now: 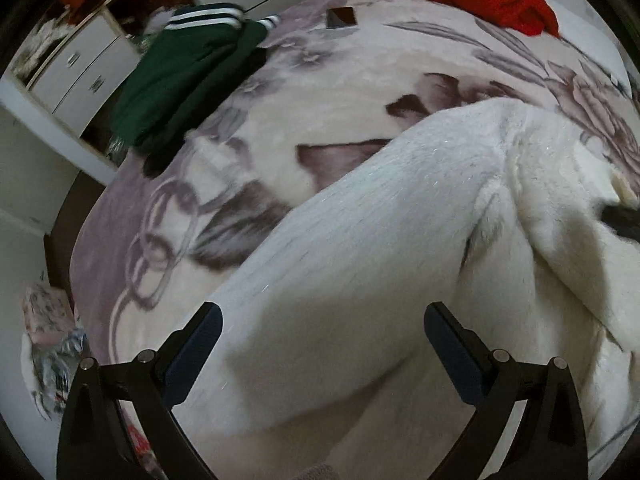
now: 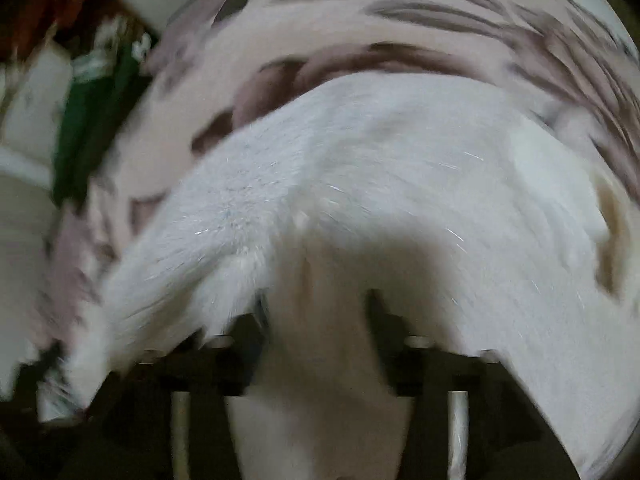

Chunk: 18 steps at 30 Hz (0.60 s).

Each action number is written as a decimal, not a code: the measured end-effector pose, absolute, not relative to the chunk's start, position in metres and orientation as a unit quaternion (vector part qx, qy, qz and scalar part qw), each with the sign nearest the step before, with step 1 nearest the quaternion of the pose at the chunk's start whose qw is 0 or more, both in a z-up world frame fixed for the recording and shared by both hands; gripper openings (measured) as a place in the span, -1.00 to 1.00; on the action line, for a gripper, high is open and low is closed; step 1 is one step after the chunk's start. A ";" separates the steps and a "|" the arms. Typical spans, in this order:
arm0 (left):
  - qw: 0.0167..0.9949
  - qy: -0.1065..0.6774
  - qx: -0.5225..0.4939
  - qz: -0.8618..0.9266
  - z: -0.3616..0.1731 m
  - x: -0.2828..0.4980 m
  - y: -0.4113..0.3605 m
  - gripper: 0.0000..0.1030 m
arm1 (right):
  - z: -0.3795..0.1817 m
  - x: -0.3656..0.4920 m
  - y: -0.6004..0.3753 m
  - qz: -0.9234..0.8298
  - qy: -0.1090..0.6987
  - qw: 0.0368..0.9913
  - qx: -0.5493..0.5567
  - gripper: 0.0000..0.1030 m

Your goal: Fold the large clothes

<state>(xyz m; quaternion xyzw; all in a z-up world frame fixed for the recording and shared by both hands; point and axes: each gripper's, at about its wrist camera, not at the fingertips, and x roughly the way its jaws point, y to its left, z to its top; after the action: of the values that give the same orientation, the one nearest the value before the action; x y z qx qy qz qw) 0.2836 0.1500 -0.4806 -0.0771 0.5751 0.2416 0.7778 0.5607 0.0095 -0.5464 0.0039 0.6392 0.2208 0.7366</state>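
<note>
1. The white sweater [image 1: 400,248] under the left gripper [image 1: 322,344] is fuzzy knit cloth with fine glinting threads.
2. The blanket [image 1: 340,96] beyond it looks plush, matt, flower-printed.
3. The gripper's arms are matt black plastic with shiny metal pins; its pads [image 1: 196,356] look dark blue and textured.
4. Far left, the green jacket [image 1: 180,80] is smooth cloth.
5. The drawers [image 1: 80,72] look glossy white.

1. No word, label, brand, number or sign can be read in either view.
2. The green garment [image 1: 188,76] has white stripes at its far end, but these are plain bands with no lettering.
3. Just beside the green garment, the small dark flat object [image 1: 341,17] shows no legible marks.
4. The right wrist view is too blurred for any print to show.
</note>
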 end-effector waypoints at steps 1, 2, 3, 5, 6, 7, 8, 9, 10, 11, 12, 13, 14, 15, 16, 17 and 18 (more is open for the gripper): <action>0.773 0.578 -0.079 0.248 -0.477 0.274 0.152 1.00 | -0.535 0.550 -0.016 0.196 0.639 0.744 0.010 0.15; 0.767 0.583 -0.082 0.255 -0.476 0.264 0.155 1.00 | -0.526 0.532 -0.052 0.157 0.641 0.751 0.013 0.15; 0.760 0.589 -0.084 0.263 -0.475 0.254 0.156 1.00 | -0.522 0.519 -0.079 0.128 0.646 0.753 0.016 0.15; 0.743 0.602 -0.088 0.279 -0.478 0.236 0.161 1.00 | -0.528 0.484 -0.141 0.024 0.669 0.743 -0.019 0.15; 0.737 0.606 -0.087 0.287 -0.480 0.229 0.162 1.00 | -0.536 0.469 -0.163 -0.015 0.679 0.733 -0.041 0.15; 0.727 0.614 -0.082 0.298 -0.485 0.220 0.164 1.00 | -0.546 0.454 -0.184 -0.047 0.688 0.722 -0.058 0.15; 0.719 0.620 -0.079 0.303 -0.489 0.214 0.164 1.00 | -0.561 0.436 -0.214 -0.078 0.700 0.707 -0.062 0.15; 0.710 0.628 -0.076 0.309 -0.494 0.209 0.165 1.00 | -0.573 0.425 -0.230 -0.084 0.707 0.701 -0.048 0.15; 0.701 0.635 -0.077 0.315 -0.499 0.203 0.166 1.00 | -0.583 0.418 -0.240 -0.081 0.711 0.698 -0.038 0.15; 0.696 0.639 -0.081 0.318 -0.501 0.200 0.167 1.00 | -0.594 0.414 -0.247 -0.078 0.710 0.699 -0.040 0.15; 0.694 0.640 -0.083 0.320 -0.504 0.197 0.168 1.00 | -0.601 0.415 -0.258 -0.085 0.699 0.708 -0.052 0.15; 0.692 0.640 -0.085 0.324 -0.507 0.194 0.168 1.00 | -0.607 0.415 -0.271 -0.103 0.686 0.718 -0.048 0.10; 0.688 0.642 -0.085 0.327 -0.510 0.192 0.168 1.00 | -0.610 0.416 -0.299 -0.131 0.672 0.729 -0.006 0.09; 0.685 0.644 -0.088 0.330 -0.513 0.190 0.169 1.00 | -0.613 0.421 -0.319 -0.153 0.665 0.730 0.037 -0.02; 0.681 0.645 -0.095 0.333 -0.516 0.187 0.171 1.00 | -0.619 0.421 -0.338 -0.181 0.660 0.726 0.076 -0.19; 0.678 0.646 -0.100 0.336 -0.517 0.185 0.173 1.00 | -0.624 0.417 -0.361 -0.232 0.648 0.720 0.094 -0.19; 0.674 0.648 -0.112 0.336 -0.519 0.182 0.176 1.00 | -0.628 0.415 -0.372 -0.235 0.645 0.717 0.120 -0.15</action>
<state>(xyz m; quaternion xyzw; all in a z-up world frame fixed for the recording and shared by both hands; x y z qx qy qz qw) 0.1816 0.1759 -0.5191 -0.1120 0.6478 0.3364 0.6743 0.4146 -0.3724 -0.6280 0.1201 0.6447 -0.2353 0.7174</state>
